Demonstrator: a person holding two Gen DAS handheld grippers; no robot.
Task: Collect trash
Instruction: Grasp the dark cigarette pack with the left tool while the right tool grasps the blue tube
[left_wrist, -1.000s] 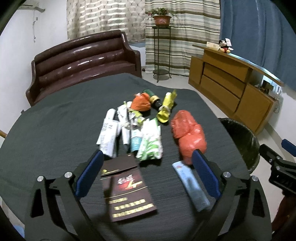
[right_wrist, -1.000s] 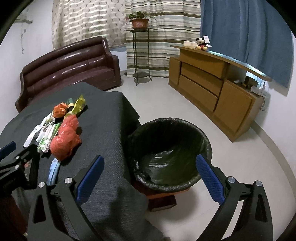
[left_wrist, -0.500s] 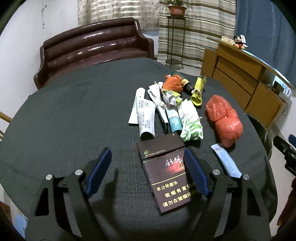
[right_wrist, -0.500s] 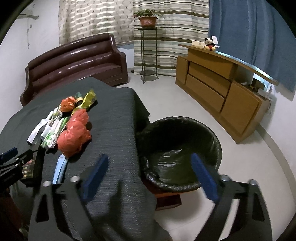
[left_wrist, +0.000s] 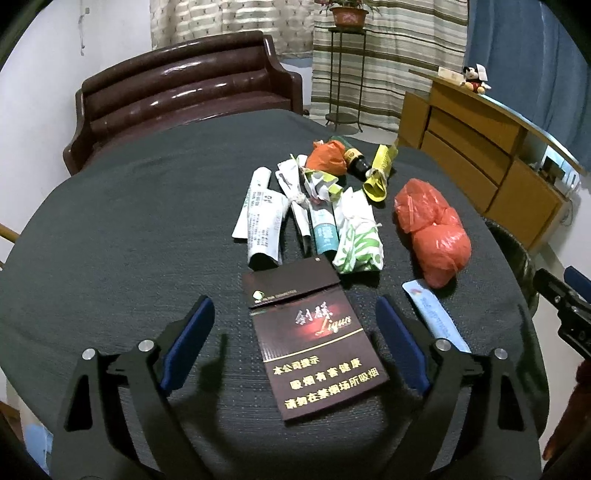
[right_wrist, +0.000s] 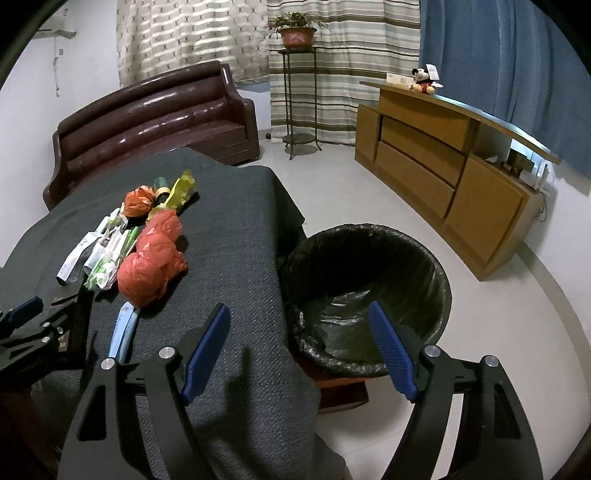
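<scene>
Trash lies on a dark cloth-covered table (left_wrist: 129, 221). A dark cigarette carton (left_wrist: 314, 339) lies flat between the open fingers of my left gripper (left_wrist: 295, 332), which is empty. Beyond it lie white paper tubes (left_wrist: 262, 218), a green-white wrapper (left_wrist: 358, 236), a red plastic bag (left_wrist: 432, 229), a pale blue packet (left_wrist: 436, 317), an orange wad (left_wrist: 327, 157), a dark bottle (left_wrist: 354, 158) and a yellow wrapper (left_wrist: 378, 173). My right gripper (right_wrist: 299, 347) is open and empty over the table's edge, beside the black-lined bin (right_wrist: 369, 295).
A brown leather sofa (left_wrist: 184, 96) stands behind the table. A wooden sideboard (right_wrist: 443, 162) with a toy on it lines the right wall. A plant stand (right_wrist: 299, 92) is by the curtains. The left gripper shows at the left edge of the right wrist view (right_wrist: 29, 328).
My left gripper has shifted left and now straddles the cigarette carton. My right gripper has swung left toward the table, with its fingers slightly closer together.
</scene>
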